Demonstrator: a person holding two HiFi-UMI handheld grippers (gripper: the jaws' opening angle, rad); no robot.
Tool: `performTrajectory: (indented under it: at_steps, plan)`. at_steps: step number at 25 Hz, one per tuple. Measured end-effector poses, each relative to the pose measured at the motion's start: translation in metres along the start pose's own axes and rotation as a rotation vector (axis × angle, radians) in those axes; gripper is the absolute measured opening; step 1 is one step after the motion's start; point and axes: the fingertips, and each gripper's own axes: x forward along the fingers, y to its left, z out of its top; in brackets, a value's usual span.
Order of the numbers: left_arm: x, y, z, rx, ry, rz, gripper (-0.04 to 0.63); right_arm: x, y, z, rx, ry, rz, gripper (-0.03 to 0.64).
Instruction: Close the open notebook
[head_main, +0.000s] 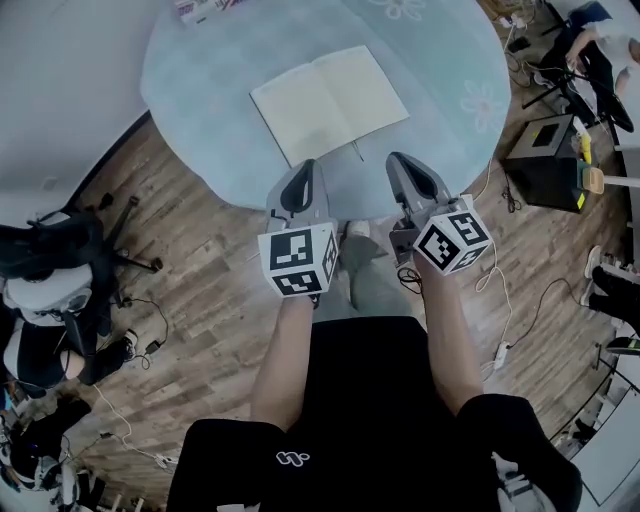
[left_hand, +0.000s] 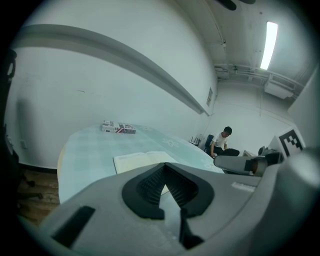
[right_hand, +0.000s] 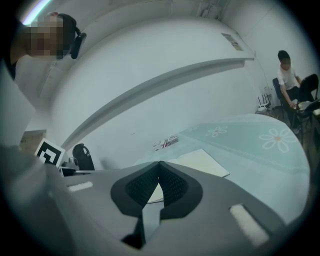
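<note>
Head view shows the open cream-paged paper notebook (head_main: 330, 100) lying flat, pages up, on the round pale-blue table (head_main: 200, 120). It sits near the table's front edge, just ahead of both grippers. The left gripper (head_main: 306, 168) and right gripper (head_main: 399, 160) hover short of it, apart from the paper. Each has its jaws pressed together with nothing between them. The notebook looks light, with thin floppy pages and probably a stiffer cover. A sensible hold is the outer edge of one half: lift cover and pages together, then fold them over the spine.
</note>
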Motion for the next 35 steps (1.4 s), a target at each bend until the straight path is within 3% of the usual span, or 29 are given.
performTrajectory:
  at_steps: [11,12,14,17,23,35]
  plan:
    - [0.035,0.01,-0.018,-0.074,0.051,0.033,0.003,0.049,-0.068,-0.046,0.17,0.157,-0.044,0.014]
    - [0.036,0.01,-0.018,-0.075,0.049,0.032,0.003,0.052,-0.073,-0.048,0.188,0.167,-0.045,0.022]
    - [0.037,0.011,-0.017,-0.077,0.048,0.035,0.003,0.059,-0.08,-0.055,0.221,0.199,-0.043,0.128]
    - [0.036,0.014,-0.017,-0.088,0.05,0.049,0.003,0.068,-0.094,-0.065,0.257,0.251,-0.068,0.133]
    - [0.032,0.027,-0.017,-0.123,0.037,0.078,0.003,0.085,-0.108,-0.074,0.372,0.298,-0.094,0.212]
    - [0.021,0.04,-0.006,-0.188,-0.005,0.102,0.003,0.098,-0.117,-0.084,0.666,0.304,-0.175,0.225]
